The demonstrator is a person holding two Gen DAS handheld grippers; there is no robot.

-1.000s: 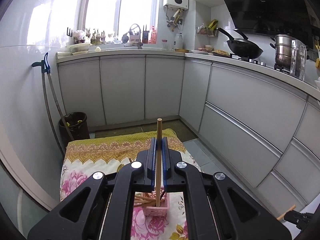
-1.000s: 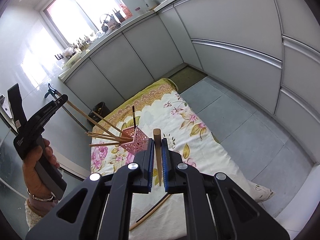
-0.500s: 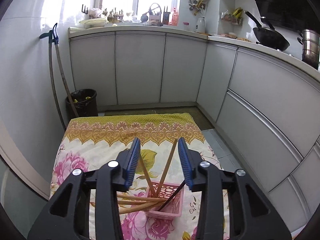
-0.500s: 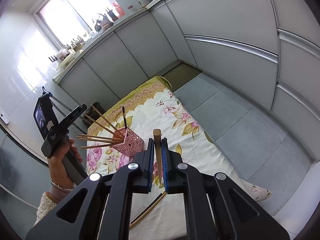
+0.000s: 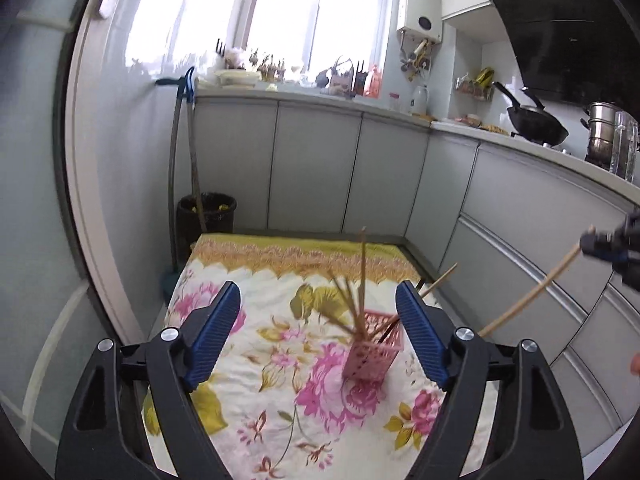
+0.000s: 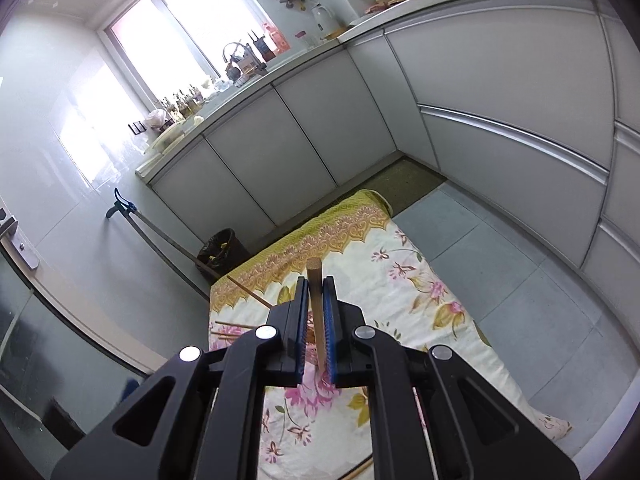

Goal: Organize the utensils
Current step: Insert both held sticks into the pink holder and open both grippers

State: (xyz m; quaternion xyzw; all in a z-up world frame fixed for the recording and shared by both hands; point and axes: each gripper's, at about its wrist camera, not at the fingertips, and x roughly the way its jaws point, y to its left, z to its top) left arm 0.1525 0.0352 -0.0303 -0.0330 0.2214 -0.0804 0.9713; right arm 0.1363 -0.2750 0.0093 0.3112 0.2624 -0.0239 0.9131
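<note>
Having been released into the pink holder (image 5: pixel 370 350), one chopstick is being left behind as the left gripper (image 5: pixel 318 330) fingers are opening empty, while another chopstick (image 6: pixel 315 312) is being kept clamped by the right gripper (image 6: pixel 316 330).

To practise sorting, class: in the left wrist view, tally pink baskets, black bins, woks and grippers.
Pink basket: 1
Black bin: 1
Wok: 1
Grippers: 2 (left gripper, jaws opening, empty; right gripper, shut on a chopstick)
Total: 5

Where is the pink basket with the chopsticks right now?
In the left wrist view, the pink basket stands upright on the flowered cloth, right of centre, close to the right finger of the left gripper.
</note>
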